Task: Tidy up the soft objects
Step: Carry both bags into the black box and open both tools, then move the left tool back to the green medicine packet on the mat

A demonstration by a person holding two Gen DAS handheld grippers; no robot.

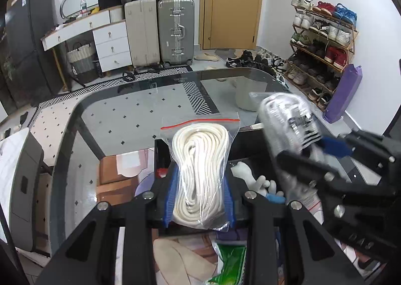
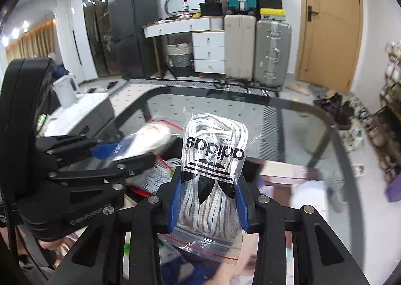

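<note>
The glass table [image 1: 140,112] carries a black bin [image 1: 160,149] near its near edge, with a white plush toy [image 1: 253,179] lying inside. Above it, the left gripper [image 1: 199,199] is closed on a zip bag of cream rope [image 1: 200,167], held upright. The right gripper [image 2: 208,206] is clamped on a branded bag of striped laces [image 2: 213,174], also off the table. Both bags are slick plastic, so either could slide out of the pads. The two grippers are close together and could collide, knocking a bag loose onto the glass beside the bin.
</note>
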